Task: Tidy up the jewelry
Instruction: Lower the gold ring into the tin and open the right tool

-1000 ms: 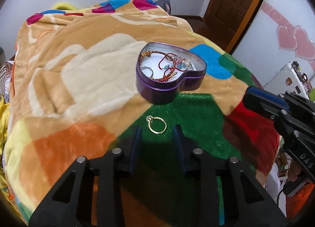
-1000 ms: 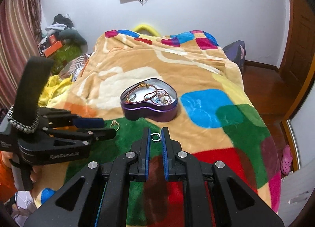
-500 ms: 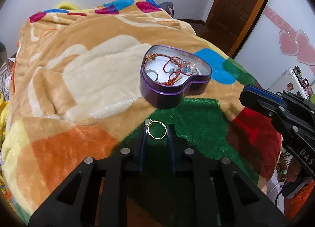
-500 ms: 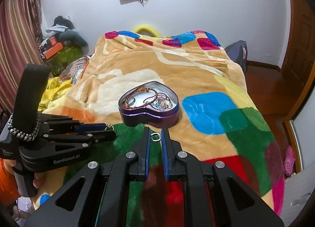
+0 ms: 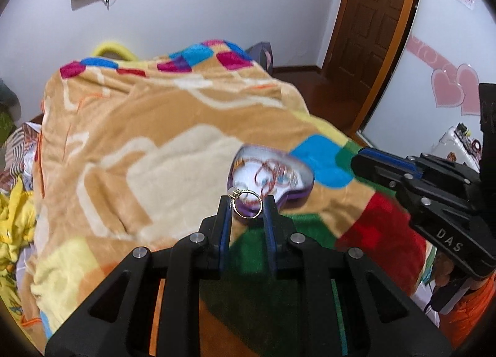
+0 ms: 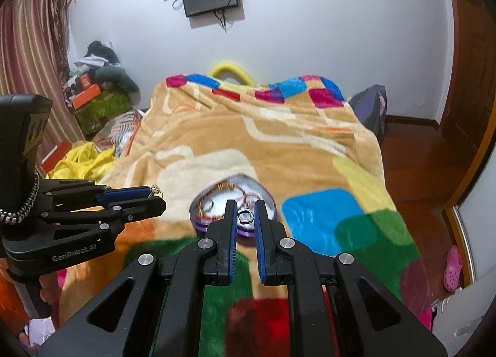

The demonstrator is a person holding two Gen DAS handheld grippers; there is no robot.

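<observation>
A bed covered by a patchwork fleece blanket (image 6: pixel 279 146) fills mid-frame; 1 purple heart-shaped tin (image 5: pixel 297 192) sits centre-right on it.

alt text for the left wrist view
The left gripper pinches a gold ring above a colourful blanket, in front of an open purple heart-shaped tin of jewelry. The right gripper enters from the right.

Gold ring (image 5: pixel 247 203) with small stone at upper left, upright, pinched between fingertips of left hand-held gripper (image 5: pixel 247 206). Small silver ring (image 6: pixel 245 217) clamped between fingertips of right hand-held gripper (image 6: pixel 245 218). Purple heart-shaped tin (image 5: pixel 297 199), open, white-lined, red cord bracelets (image 5: pixel 269 174) and beads tangled inside, sat on blanket just beyond both grippers' tips.
</observation>
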